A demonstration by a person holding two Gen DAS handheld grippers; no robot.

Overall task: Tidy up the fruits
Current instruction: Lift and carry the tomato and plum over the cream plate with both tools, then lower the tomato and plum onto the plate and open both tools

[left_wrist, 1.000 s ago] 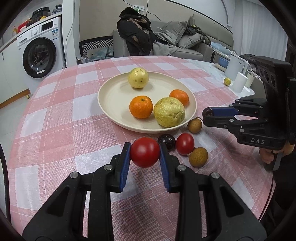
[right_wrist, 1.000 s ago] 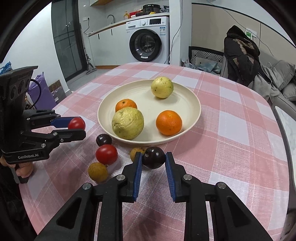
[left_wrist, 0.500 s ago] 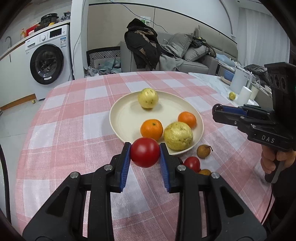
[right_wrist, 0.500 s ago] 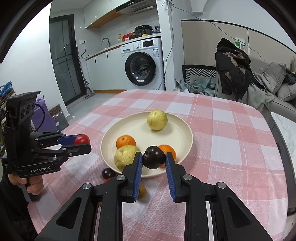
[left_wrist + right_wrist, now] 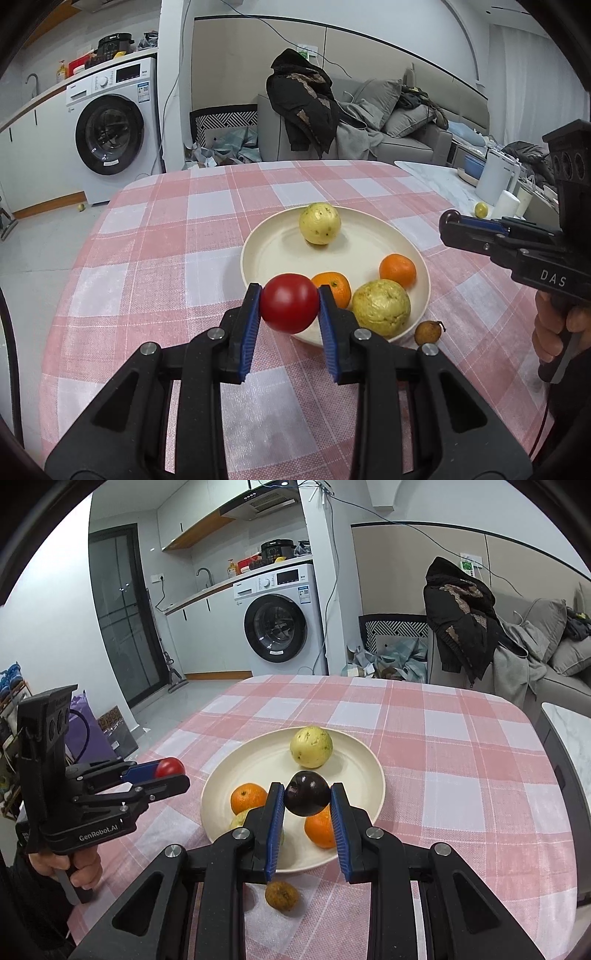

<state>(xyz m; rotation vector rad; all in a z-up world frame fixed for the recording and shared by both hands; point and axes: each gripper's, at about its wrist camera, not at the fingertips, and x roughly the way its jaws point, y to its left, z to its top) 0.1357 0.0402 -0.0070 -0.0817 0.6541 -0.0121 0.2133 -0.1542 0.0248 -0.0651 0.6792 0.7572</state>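
Observation:
My left gripper point(image 5: 289, 309) is shut on a red tomato point(image 5: 289, 307), held above the near rim of the cream plate point(image 5: 266, 254). My right gripper point(image 5: 307, 794) is shut on a dark purple plum point(image 5: 308, 792), raised over the same plate point(image 5: 354, 753). On the plate lie two oranges point(image 5: 397, 270) point(image 5: 334, 288) and two yellow-green guavas point(image 5: 319, 223) point(image 5: 381, 307). A small brown longan point(image 5: 427, 331) rests on the cloth by the plate's near edge; the right wrist view shows one point(image 5: 282, 895) under my fingers. The left gripper point(image 5: 173, 771) with its tomato point(image 5: 169, 767) shows at the left there.
The round table wears a pink and white checked cloth point(image 5: 155, 258). A white kettle point(image 5: 493, 181) and a white cup point(image 5: 508, 203) stand on a marble side surface at the right. Behind are a washing machine point(image 5: 110, 133) and a sofa with a dark jacket point(image 5: 303, 99).
Both grippers have risen with their fruit and tilted up, so the plate sits lower in view. The loose tomato and plum on the cloth have dropped out of sight behind the fingers.

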